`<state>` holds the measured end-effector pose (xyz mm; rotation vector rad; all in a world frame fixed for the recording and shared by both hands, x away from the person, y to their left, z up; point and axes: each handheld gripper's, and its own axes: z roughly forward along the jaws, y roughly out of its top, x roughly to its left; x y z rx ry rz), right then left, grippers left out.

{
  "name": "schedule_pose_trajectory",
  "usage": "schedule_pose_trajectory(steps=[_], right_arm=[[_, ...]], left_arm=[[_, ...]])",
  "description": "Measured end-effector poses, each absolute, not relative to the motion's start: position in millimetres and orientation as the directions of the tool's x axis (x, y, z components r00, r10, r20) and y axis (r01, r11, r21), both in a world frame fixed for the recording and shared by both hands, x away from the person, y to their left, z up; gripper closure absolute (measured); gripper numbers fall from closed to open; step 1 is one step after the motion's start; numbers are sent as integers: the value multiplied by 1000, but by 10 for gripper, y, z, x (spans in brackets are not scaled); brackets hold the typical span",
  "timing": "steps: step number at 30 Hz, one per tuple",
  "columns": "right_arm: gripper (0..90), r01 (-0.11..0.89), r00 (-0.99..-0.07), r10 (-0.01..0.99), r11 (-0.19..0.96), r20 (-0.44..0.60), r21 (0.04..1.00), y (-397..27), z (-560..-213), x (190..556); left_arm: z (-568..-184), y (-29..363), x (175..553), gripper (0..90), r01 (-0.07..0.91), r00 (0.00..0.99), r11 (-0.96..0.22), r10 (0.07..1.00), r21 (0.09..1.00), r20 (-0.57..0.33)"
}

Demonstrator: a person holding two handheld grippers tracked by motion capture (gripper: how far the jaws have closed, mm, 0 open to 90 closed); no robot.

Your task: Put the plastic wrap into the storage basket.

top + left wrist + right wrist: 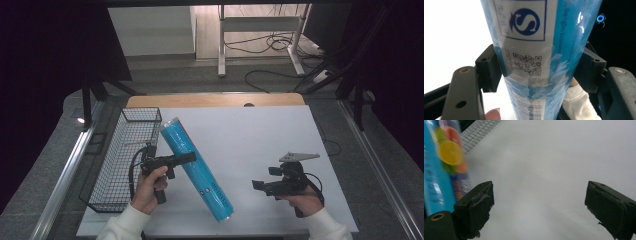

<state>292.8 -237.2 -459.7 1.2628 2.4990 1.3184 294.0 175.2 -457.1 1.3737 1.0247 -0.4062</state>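
Blue, plastic-wrapped roll (196, 168) sits clamped near its upper half in the left gripper (186, 158), tilted beside the wire basket (123, 160), probably for stowing, while the right gripper (260, 185) waits apart, jaws spread.

The right gripper (539, 205) sits wide open over the plain white tabletop (544, 157), with a blue printed plastic tube (439, 170) off left.

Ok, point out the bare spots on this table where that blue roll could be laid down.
Widest free patch: the white tabletop between the blue roll and the right gripper, running to the far wooden edge. The left side is crowded: the wire basket, the left gripper and the roll it clamps.
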Motion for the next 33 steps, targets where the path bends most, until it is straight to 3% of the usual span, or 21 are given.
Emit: schedule_pose_trajectory(steps=[7, 33], right_arm=[[88, 646, -651, 698, 303, 298, 701, -2419, -4632, 2964], [93, 654, -629, 729, 309, 269, 691, -2446, -4678, 3001]], left_arm=[[-4411, 2020, 2923, 321, 753, 530, 249, 317, 609, -786], [-4026, 3260, 2795, 322, 680, 473, 328, 488, 656, -734]])
